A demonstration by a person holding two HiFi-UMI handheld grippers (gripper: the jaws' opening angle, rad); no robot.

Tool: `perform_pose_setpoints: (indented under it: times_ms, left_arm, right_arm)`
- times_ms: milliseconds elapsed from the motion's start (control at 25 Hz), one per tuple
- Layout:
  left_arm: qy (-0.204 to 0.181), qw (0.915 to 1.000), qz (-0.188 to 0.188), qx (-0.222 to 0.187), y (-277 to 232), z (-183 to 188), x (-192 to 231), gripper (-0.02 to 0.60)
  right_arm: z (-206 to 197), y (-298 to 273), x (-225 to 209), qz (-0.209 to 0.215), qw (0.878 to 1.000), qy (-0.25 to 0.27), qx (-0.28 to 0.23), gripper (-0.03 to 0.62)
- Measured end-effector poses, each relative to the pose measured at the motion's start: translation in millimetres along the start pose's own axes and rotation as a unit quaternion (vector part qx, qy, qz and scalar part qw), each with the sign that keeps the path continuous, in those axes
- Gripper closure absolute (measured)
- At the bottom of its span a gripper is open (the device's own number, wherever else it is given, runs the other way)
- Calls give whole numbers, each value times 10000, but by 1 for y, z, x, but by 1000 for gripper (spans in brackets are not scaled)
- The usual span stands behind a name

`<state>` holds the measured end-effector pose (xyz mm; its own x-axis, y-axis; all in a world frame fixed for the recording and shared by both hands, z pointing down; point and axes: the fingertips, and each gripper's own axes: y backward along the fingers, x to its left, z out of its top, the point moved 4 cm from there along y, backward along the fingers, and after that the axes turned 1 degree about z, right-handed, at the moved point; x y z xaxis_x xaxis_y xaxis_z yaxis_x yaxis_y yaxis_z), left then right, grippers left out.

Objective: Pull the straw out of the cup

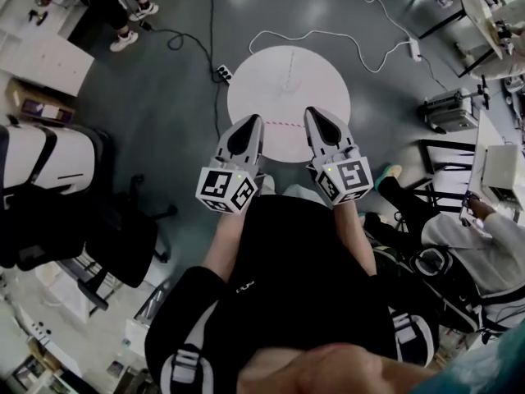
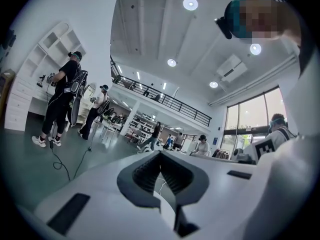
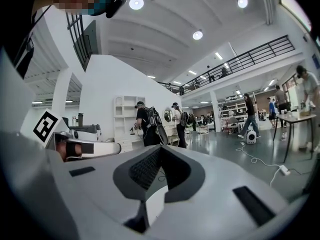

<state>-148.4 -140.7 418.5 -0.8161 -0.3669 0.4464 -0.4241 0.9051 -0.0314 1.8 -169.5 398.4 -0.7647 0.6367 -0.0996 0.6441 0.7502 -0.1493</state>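
Now | left gripper (image 1: 252, 121): jaws together | right gripper (image 1: 315, 112): jaws together | apparently above near edge, round table (image 1: 262, 80)

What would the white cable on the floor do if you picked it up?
The white cable would probably flop and droop, since it lies in loose curves. It looks thin, so likely light, though its plug block might drag.

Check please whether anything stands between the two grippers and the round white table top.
Nothing visible does. The left gripper and right gripper, both shut and empty, hang over the near edge of the round white table. No cup shows on it, only a thin red-striped line, perhaps the straw.
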Motion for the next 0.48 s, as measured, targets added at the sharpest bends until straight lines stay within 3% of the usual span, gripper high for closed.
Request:
perform_pose_setpoints:
  times_ms: [480]
  left_arm:
    - [46, 9980, -51, 622, -31, -30, -17, 572]
  right_arm:
    - [-24, 11, -28, -65, 9982, -324, 508, 579]
